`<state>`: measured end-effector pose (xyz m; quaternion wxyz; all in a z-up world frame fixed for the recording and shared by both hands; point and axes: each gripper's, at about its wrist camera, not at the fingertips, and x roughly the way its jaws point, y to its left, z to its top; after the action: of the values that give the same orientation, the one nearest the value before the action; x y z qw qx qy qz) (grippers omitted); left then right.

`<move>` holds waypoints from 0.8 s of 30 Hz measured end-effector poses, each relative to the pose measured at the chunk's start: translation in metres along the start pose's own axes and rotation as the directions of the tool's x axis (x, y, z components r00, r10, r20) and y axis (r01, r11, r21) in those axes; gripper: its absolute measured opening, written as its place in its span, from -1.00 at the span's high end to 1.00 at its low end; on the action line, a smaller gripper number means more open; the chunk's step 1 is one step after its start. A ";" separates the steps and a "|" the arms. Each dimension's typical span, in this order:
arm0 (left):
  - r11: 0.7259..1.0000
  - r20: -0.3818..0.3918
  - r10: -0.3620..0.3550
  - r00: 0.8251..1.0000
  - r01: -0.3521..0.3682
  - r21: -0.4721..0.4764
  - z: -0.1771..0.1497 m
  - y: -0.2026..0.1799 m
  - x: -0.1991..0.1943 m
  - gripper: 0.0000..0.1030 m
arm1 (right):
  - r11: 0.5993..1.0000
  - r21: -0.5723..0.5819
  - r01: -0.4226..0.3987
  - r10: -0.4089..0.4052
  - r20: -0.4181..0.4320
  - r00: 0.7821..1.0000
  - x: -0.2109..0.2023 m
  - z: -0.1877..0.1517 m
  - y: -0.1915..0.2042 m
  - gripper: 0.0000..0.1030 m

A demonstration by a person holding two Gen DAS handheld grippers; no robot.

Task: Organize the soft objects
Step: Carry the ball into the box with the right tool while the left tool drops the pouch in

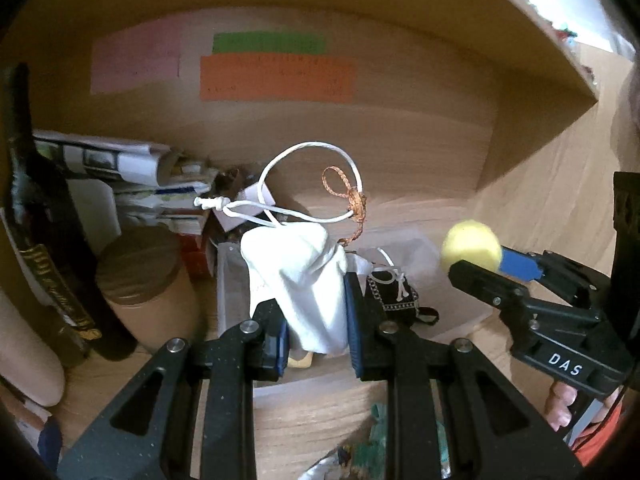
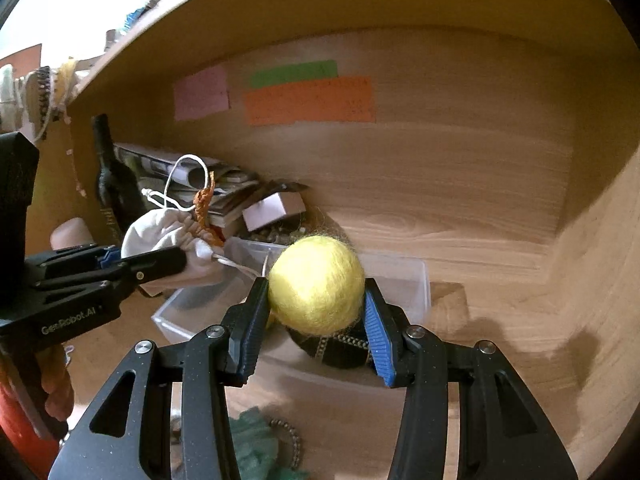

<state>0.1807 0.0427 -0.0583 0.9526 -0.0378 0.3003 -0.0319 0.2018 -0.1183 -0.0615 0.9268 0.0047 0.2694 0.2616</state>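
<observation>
My left gripper (image 1: 316,320) is shut on a white drawstring pouch (image 1: 300,276) and holds it above the clear plastic bin (image 1: 232,280); the pouch also shows in the right wrist view (image 2: 160,232), with an orange braided cord (image 1: 352,204) hanging at its strings. My right gripper (image 2: 316,312) is shut on a yellow felt ball (image 2: 316,284) above the same bin (image 2: 416,280); the ball shows at right in the left wrist view (image 1: 472,250). A black pouch with gold trim (image 1: 394,294) lies in the bin, below the ball (image 2: 340,352).
A dark wine bottle (image 1: 44,248), a brown round tin (image 1: 144,276) and stacked papers (image 1: 132,176) crowd the shelf's left. Coloured notes (image 2: 308,100) stick on the back wall. Green fabric and a chain (image 2: 260,440) lie on the shelf front.
</observation>
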 end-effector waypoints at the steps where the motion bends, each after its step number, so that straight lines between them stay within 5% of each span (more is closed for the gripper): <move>1: 1.000 -0.016 0.000 1.000 0.000 0.003 0.000 0.000 0.009 0.55 | 1.000 0.001 0.000 0.000 -0.013 1.000 0.005 0.000 -0.001 0.17; 14: 0.997 -0.166 -0.011 0.986 0.024 0.078 -0.013 -0.017 0.071 0.55 | 1.000 0.024 0.011 -0.006 -0.217 0.976 0.059 -0.016 -0.019 0.17; 24: 0.995 -0.216 0.005 0.976 0.017 0.099 -0.022 -0.025 0.086 0.43 | 1.000 -0.002 0.031 -0.030 -0.282 0.959 0.066 -0.021 -0.018 0.16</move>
<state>0.2371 0.0093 -0.1227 0.9150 0.0127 0.3997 -0.0537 0.2479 -0.1041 -0.1148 0.8828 -0.0359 0.3992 0.2449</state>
